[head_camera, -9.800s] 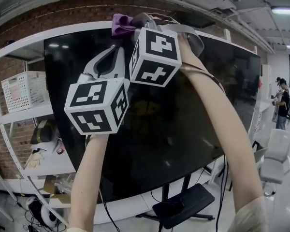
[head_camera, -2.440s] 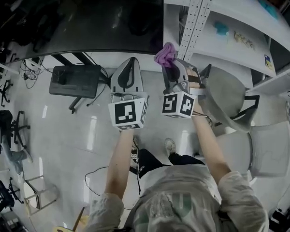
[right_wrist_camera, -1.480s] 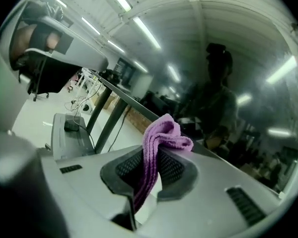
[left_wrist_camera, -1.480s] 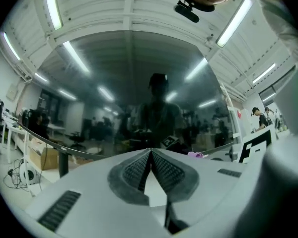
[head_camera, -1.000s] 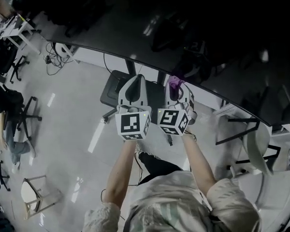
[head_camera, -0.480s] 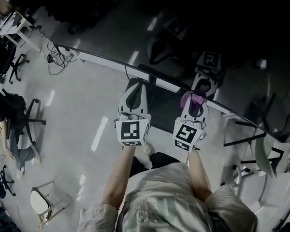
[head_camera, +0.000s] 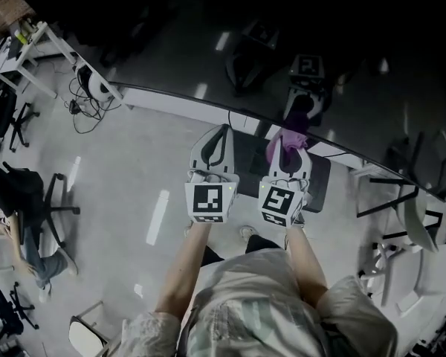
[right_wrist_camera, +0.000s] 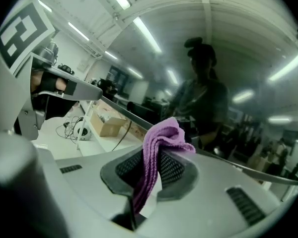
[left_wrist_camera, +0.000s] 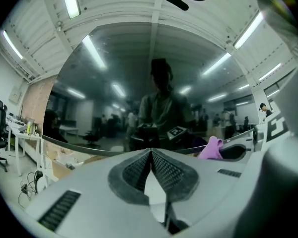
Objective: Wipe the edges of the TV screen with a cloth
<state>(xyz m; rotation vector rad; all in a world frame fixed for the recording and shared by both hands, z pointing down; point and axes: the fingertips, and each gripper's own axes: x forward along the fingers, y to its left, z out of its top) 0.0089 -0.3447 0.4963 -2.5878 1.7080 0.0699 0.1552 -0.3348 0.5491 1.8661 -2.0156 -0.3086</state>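
1. One TV screen, large, dark and glossy. It stands directly ahead of both grippers' tips. Its lower edge runs just past the tips, and its surface reflects ceiling lights and the person holding the grippers.
2. One dark stand base, flat on the floor. From above it shows below and between the two grippers.
3. One left gripper, hand-held, just beside the right gripper. Its jaws are pressed together with nothing between them, and the tip points at the screen's lower edge.
4. One right gripper, hand-held. Its jaws are clamped on the cloth.
5. One purple cloth, pinched between the right gripper's pads. Its bunched free end stands up past the tip, at the screen's lower edge. Whether it touches the edge cannot be told.
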